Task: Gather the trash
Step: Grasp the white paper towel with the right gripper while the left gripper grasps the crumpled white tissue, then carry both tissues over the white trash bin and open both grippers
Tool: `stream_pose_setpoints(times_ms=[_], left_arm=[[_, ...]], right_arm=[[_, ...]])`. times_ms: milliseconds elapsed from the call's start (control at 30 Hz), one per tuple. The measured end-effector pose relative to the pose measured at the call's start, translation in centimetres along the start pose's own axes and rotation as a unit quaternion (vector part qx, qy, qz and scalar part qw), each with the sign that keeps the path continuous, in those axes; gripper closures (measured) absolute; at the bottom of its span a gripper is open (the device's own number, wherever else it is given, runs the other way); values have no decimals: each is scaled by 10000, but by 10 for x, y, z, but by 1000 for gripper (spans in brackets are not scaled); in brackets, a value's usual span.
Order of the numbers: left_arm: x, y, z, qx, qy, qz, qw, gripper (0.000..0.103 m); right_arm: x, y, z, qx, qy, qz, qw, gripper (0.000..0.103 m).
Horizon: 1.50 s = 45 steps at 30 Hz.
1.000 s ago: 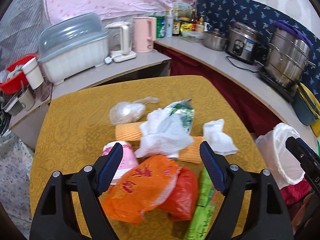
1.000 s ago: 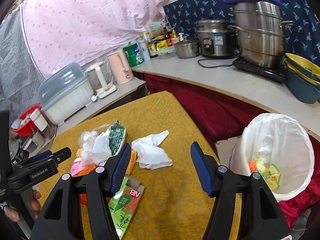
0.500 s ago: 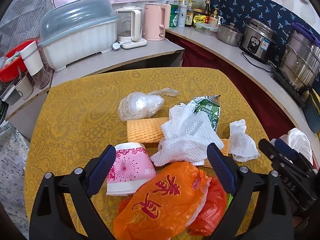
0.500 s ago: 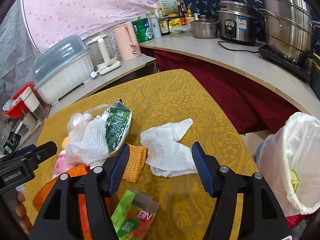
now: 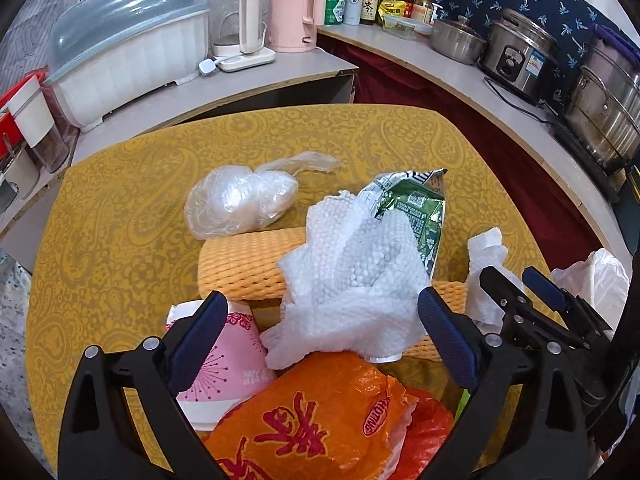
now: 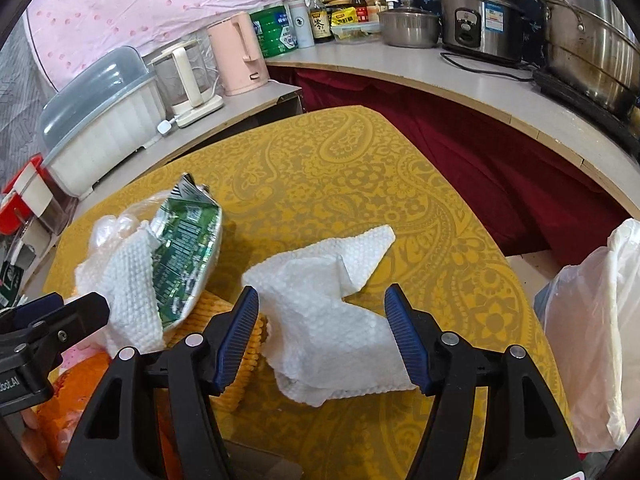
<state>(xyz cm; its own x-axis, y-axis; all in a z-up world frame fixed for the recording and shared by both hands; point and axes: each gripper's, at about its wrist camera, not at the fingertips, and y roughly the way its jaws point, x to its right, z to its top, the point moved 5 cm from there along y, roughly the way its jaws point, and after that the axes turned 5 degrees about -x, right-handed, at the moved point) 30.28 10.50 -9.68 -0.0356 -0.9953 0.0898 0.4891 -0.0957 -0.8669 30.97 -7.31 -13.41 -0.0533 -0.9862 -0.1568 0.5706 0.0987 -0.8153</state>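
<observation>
Two grippers hang over my yellow patterned table (image 6: 400, 168), and both stand apart with nothing pinched. On my left gripper (image 5: 322, 332) the blue pads are spread wide over the heap: a crumpled white paper towel (image 5: 352, 280) lies between them, untouched as far as I can see, with a pink paper cup (image 5: 228, 364) on its side just under the left pad and an orange plastic bag (image 5: 312, 416) nearest the camera. Behind the towel I see a green foil wrapper (image 5: 416, 208), an orange woven cloth (image 5: 244, 264) lying flat, and a clear plastic bag (image 5: 240, 204) balled up further back.

My right gripper (image 6: 322, 336) straddles a second white paper towel (image 6: 332, 312), which lies flat on the table by itself, just right of the cloth; its pads sit either side of it, and I cannot tell whether they brush it. At the right edge the white-lined trash bin (image 6: 596, 336) stands beside the table, below its top
</observation>
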Motion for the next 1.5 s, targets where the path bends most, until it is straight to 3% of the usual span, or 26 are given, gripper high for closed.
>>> stream_pose_setpoints(times_ms=[67, 133, 233, 300, 333, 533, 900, 1233, 1500], left_arm=[[-1, 2, -1, -27, 3, -70, 10000, 27], [-2, 6, -2, -153, -42, -228, 9996, 50], [-5, 3, -4, -195, -151, -404, 9989, 73], [-6, -2, -5, -167, -153, -446, 9988, 88], [-7, -5, -5, -151, -169, -467, 9987, 90], [-12, -44, 1, 183, -319, -694, 9969, 93], [9, -127, 13, 936, -111, -798, 9923, 93], [74, -173, 5, 1243, 418, -1038, 9859, 93], [150, -188, -8, 1267, 1036, -1319, 9777, 93]], right_arm=[[3, 5, -3, -66, 25, 18, 10000, 46], [5, 8, -6, -123, 39, 60, 9999, 65], [5, 7, -10, -151, 81, 162, 9997, 82], [4, 3, -13, -125, 79, 199, 9997, 87], [4, -1, -13, -90, 82, 210, 9997, 89], [5, -42, -7, 282, 111, 302, 9991, 90], [12, -141, 11, 1132, 137, 353, 9928, 90], [51, -211, 4, 1672, 311, 176, 9853, 90], [101, -249, -8, 1920, 630, -83, 9793, 90]])
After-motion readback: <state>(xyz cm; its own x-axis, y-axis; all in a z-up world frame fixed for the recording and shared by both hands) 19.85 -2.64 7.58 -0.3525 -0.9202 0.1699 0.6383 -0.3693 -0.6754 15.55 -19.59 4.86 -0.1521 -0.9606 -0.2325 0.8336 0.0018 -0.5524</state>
